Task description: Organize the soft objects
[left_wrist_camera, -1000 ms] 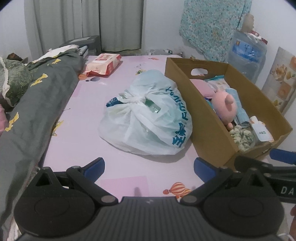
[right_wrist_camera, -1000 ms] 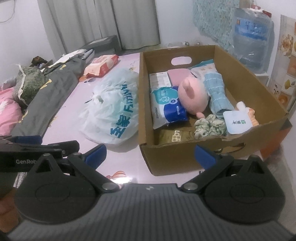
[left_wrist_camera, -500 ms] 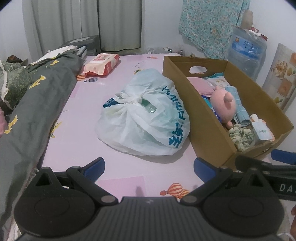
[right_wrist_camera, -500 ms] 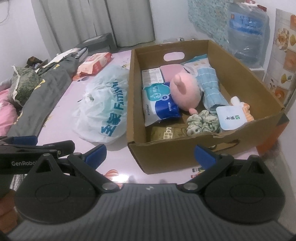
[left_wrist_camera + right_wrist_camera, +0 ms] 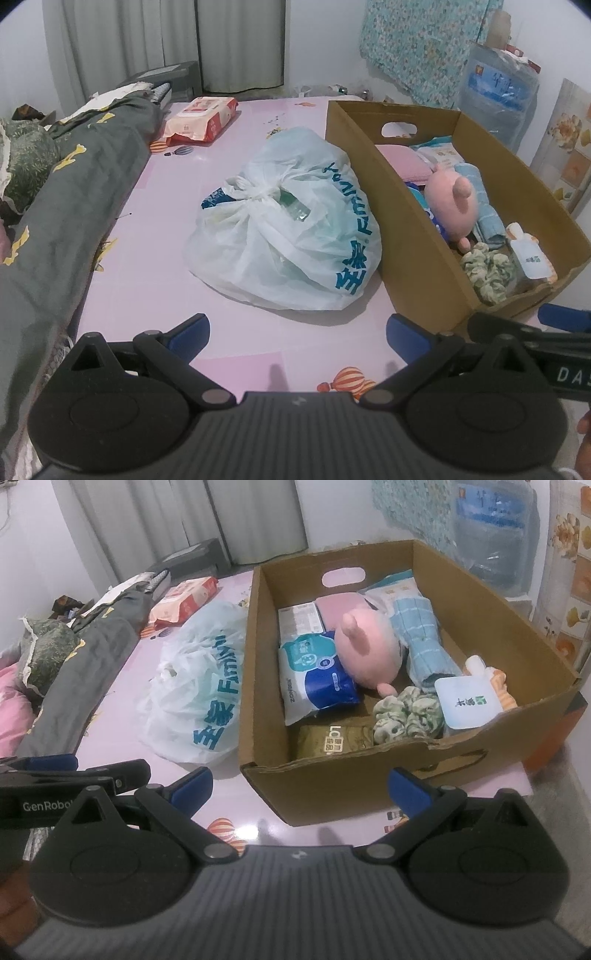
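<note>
A cardboard box [image 5: 340, 786] [image 5: 417, 236] stands on the pink bed sheet [image 5: 155, 236]. In it lie a pink plush toy [image 5: 369, 650] [image 5: 448, 201], a blue tissue pack [image 5: 317, 675], a blue checked cloth [image 5: 421, 642], green scrunchies [image 5: 406, 712] [image 5: 487, 266], a white pouch [image 5: 467, 701] and a dark packet [image 5: 332, 738]. A tied white plastic bag [image 5: 291, 229] [image 5: 195, 694] lies left of the box. My left gripper [image 5: 297, 328] is open and empty before the bag. My right gripper [image 5: 299, 786] is open and empty before the box's near wall.
A grey quilt [image 5: 55, 206] runs along the bed's left side. A red wipes pack [image 5: 201, 120] lies at the far end. A water jug [image 5: 498, 92] and a floral cloth [image 5: 417, 48] are by the right wall. Curtains [image 5: 166, 40] hang behind.
Both grippers have drawn back and risen a little, so the box and bag look smaller and farther away. Nothing was picked up or let go.
</note>
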`<state>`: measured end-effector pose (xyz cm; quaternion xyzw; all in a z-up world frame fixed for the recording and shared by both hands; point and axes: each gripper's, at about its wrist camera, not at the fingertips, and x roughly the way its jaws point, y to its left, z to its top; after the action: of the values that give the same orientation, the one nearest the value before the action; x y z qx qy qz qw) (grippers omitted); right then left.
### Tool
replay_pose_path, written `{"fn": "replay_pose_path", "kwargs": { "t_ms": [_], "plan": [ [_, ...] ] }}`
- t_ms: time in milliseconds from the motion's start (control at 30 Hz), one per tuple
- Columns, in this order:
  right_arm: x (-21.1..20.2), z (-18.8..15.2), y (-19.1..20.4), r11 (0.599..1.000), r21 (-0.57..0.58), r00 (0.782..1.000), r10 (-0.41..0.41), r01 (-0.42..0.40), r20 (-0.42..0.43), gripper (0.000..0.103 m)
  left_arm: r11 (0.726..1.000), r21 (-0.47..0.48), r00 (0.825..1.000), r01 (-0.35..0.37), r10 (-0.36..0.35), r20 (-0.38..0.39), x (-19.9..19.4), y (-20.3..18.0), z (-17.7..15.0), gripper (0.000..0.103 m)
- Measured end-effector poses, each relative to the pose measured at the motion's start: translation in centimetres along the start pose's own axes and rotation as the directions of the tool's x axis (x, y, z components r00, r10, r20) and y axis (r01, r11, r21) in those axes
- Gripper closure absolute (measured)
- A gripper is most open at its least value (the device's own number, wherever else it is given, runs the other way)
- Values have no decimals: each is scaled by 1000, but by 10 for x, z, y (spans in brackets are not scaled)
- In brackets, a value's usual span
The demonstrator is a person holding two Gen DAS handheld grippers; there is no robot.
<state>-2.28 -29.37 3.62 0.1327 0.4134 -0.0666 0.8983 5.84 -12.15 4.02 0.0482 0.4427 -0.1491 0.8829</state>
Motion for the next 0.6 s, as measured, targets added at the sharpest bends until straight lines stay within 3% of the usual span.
{"fn": "replay_pose_path", "kwargs": {
  "t_ms": [600],
  "plan": [
    [1,-1,-3,1000,6,1000,5,-5,-1,1,1000,-3,1000,1,-1,6,-2,-3,0,2]
  ]
}}
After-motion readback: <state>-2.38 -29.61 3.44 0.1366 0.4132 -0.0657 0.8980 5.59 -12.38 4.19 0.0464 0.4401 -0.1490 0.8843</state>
